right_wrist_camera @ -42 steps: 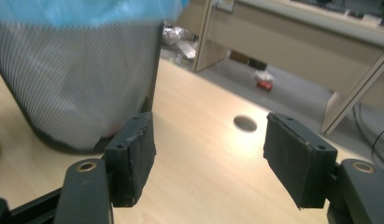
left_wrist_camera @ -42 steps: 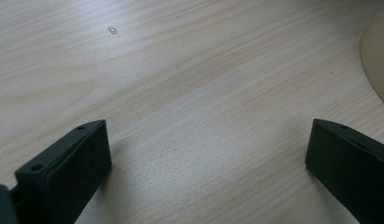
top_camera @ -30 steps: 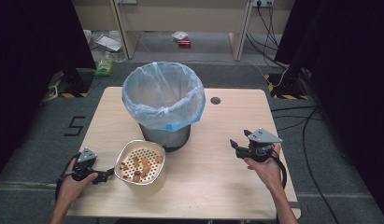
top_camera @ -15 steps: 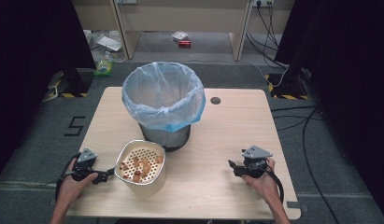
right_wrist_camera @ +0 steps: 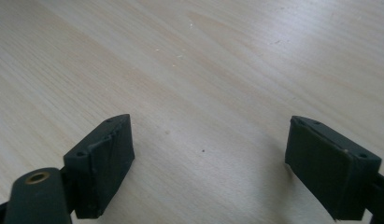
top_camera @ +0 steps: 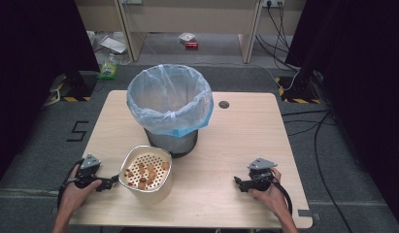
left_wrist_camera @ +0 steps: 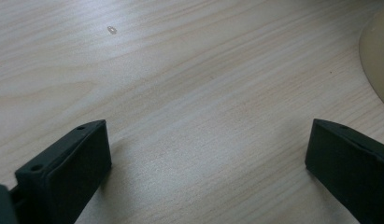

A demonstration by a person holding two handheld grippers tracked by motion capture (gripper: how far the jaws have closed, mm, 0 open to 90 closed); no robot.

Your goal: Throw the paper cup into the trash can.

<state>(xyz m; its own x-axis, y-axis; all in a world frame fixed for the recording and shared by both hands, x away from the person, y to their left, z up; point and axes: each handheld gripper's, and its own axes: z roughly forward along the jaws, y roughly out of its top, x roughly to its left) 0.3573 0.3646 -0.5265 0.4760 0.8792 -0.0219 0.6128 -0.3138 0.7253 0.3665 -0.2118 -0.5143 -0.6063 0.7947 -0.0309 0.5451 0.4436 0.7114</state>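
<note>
A metal bowl (top_camera: 160, 187) with a perforated insert holds several orange-brown food pieces (top_camera: 144, 173) at the table's front left. Behind it stands a bin lined with a light blue bag (top_camera: 170, 103). My left gripper (top_camera: 109, 183) rests on the table just left of the bowl, open, its jaws (left_wrist_camera: 206, 172) wide apart over bare wood; the bowl's rim (left_wrist_camera: 376, 56) shows at the right edge of the left gripper view. My right gripper (top_camera: 237, 183) lies low on the table at the front right, open; its jaws have just been opening, with nothing between them (right_wrist_camera: 210, 158).
The wooden table (top_camera: 245, 141) has a round cable hole (top_camera: 224, 104) behind the bin's right side. Cables run across the floor at the right, and small items lie on the floor beyond the table.
My right gripper has come down from above the table to rest low on it, nearer the front edge. The left gripper and the bowl have stayed put.
</note>
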